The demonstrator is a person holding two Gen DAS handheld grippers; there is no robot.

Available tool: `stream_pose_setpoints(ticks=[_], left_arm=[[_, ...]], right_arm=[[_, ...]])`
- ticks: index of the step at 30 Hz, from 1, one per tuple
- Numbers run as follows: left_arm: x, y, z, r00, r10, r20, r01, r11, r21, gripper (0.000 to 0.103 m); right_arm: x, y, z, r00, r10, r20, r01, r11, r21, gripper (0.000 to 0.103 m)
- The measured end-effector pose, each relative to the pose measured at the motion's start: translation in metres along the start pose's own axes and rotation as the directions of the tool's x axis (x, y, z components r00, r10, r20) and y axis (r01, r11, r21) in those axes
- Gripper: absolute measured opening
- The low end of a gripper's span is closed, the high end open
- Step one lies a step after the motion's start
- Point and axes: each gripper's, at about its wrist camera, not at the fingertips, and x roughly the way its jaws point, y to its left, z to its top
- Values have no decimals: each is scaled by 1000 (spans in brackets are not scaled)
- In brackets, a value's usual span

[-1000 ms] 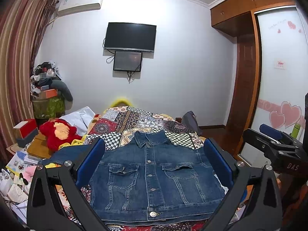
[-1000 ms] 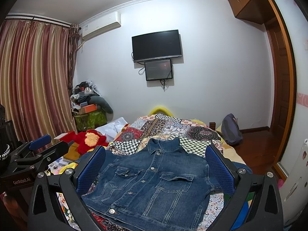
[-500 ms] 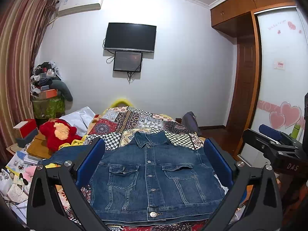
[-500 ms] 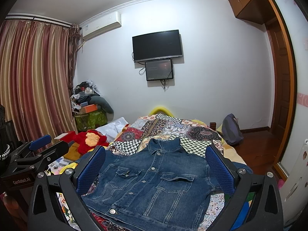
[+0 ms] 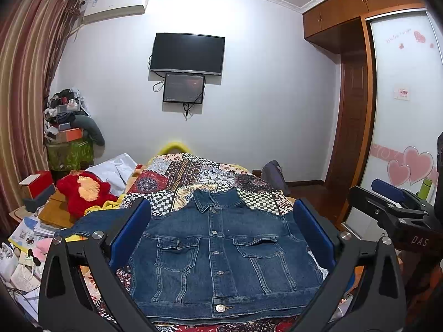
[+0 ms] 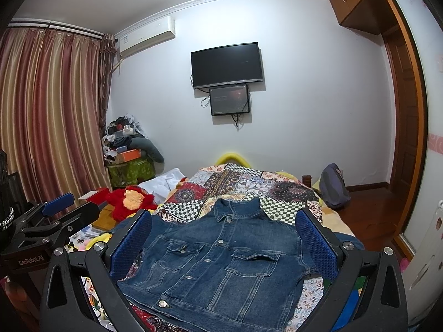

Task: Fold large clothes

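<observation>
Bedroom clutter frames a patchwork bedspread (image 5: 210,177), the working surface for this fold. Both claws hang above its near end, empty: the left gripper (image 5: 221,232) has its blue pads (image 5: 130,232) spread wide apart with nothing between them, and the right gripper (image 6: 224,238) is likewise released, its jaws parted around open air.

Beneath and between the fingers lies the denim jacket (image 5: 221,254), face up, buttoned, collar toward the far wall, hem nearest the cameras. Its left sleeve (image 5: 91,221) trails out toward the bed's edge; the other sleeve is not clearly visible and may be tucked behind the body.

Denim like this looks heavy and fairly stiff, so it should hold a crease and not slither, but doubled seams and the button placket will resist bending. Likely the best purchase is on the thick edges: the hem corners, or the shoulder seams beside the collar, pinching through both layers.

Further out, a red plush toy (image 5: 83,191) sits left of the bed, and a television (image 5: 188,52) hangs on the wall.
</observation>
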Motion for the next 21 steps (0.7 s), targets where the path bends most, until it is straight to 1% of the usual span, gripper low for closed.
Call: stream_pose_setpoints(ticks=[7, 13, 17, 21], left_arm=[[1, 1, -1, 1000, 0, -1, 0, 1000, 0, 103], [10, 4, -2, 1000, 11, -17, -11, 1000, -3, 103], [18, 10, -3, 999, 33, -32, -33, 999, -9, 103], [35, 22, -5, 996, 63, -62, -64, 998, -15, 103]], right_arm=[[1, -1, 0, 1000, 0, -3, 0, 1000, 1, 103], [5, 1, 0, 1000, 4, -20, -4, 1000, 0, 103], [20, 2, 1, 998, 14, -55, -14, 1000, 1, 103], [45, 2, -1, 995, 27, -95, -27, 1000, 2, 103]])
